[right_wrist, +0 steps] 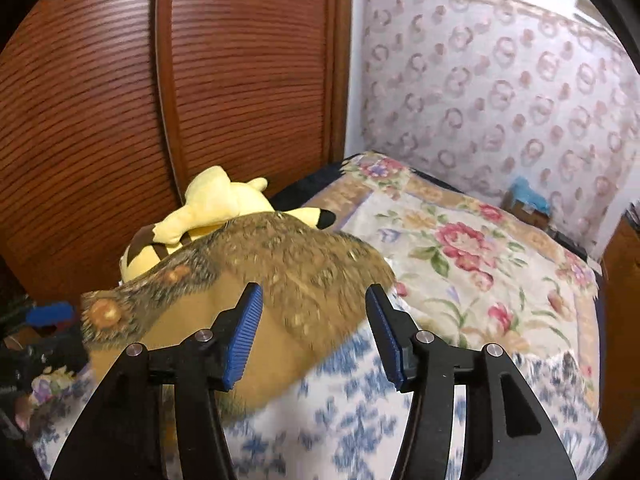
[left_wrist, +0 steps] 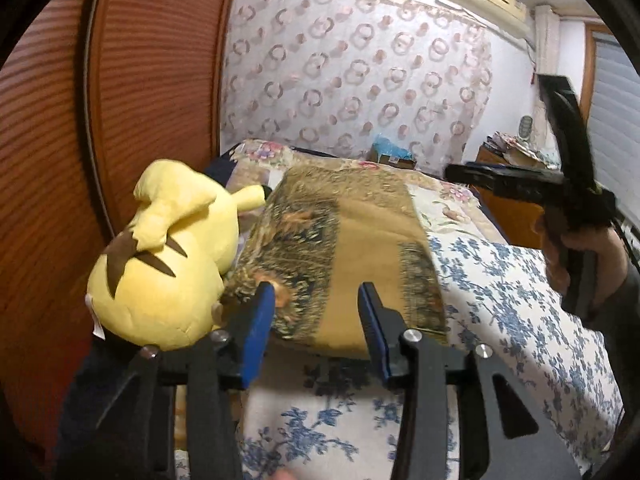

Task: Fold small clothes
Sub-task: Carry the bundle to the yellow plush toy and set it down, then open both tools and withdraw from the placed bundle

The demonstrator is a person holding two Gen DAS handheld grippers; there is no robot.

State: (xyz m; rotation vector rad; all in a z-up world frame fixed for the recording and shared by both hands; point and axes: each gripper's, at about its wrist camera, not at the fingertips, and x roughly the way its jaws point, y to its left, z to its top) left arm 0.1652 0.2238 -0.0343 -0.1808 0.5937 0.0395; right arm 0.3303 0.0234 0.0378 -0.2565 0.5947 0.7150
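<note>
No readable writing anywhere; the white tag on the yellow plush (left_wrist: pixel 160 256) is too small to make out. The brown patterned cloth (left_wrist: pixel 344 248) lies on the blue-flowered bedsheet (left_wrist: pixel 520 300), right beside the plush. Left gripper (left_wrist: pixel 316 328) hovers at its near edge, jaws wide, gripping nothing. Right gripper (right_wrist: pixel 314 332) is spread wide too, empty.

Matt woven cloth (left_wrist: pixel 360 248); plush toy (left_wrist: pixel 160 260); ribbed glossy wooden door (left_wrist: pixel 140 80)

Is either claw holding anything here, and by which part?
Nothing is held. The left claw and right claw are both open above the brown patterned cloth.
</note>
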